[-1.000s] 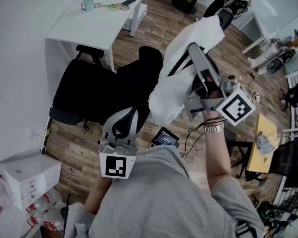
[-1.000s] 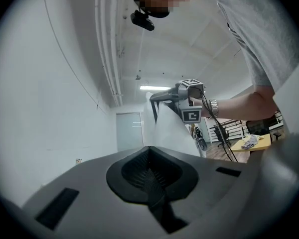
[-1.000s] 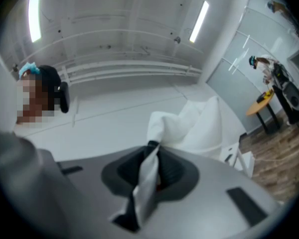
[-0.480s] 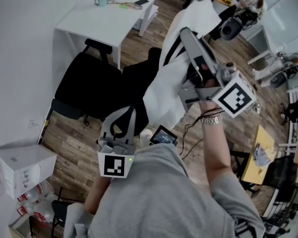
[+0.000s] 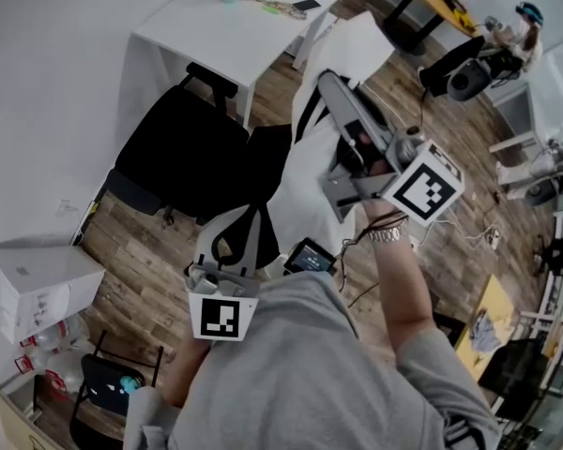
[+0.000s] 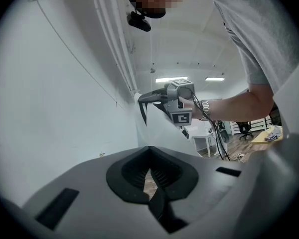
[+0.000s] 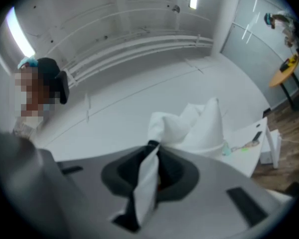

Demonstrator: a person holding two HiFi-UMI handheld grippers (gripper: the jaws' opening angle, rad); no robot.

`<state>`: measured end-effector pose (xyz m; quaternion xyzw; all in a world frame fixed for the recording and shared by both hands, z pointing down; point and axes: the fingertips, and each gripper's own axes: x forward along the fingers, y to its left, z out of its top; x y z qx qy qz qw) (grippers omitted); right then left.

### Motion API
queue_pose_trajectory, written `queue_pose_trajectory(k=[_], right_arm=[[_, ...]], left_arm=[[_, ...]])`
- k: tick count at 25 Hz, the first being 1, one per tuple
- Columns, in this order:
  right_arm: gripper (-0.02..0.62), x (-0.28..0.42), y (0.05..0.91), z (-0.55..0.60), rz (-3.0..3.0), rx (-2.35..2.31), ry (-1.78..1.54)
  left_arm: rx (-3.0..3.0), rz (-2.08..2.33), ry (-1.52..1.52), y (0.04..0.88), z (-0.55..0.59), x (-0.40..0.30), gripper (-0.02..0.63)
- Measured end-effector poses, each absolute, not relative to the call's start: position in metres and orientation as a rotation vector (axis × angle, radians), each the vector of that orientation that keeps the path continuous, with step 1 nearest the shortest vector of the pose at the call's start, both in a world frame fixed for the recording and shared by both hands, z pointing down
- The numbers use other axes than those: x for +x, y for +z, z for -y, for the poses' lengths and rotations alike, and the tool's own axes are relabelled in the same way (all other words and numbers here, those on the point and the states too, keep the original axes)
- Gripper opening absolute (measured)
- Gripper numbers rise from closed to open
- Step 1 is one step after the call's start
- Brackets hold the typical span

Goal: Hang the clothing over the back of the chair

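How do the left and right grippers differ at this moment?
The right gripper clamps the white garment; the left gripper holds nothing. The right gripper reaches out toward the black chair; the left gripper sits close to the person. Both have their jaws closed.

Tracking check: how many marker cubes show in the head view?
2. One marker cube on the left gripper, lower centre; the other on the right gripper, mid-right. None seem hidden.
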<state>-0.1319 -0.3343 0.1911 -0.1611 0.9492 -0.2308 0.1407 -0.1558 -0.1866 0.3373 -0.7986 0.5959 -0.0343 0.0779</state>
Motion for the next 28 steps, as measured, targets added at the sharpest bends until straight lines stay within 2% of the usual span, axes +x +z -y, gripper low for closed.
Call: queue_pose_trajectory(k=[28], right_arm=[[0.064,-0.214,0.356,0.37,-2.994,-0.442,-0.899]], left_arm=[[-2.356,-2.011,-0.213,0.385,0.218,-0.184,0.035]])
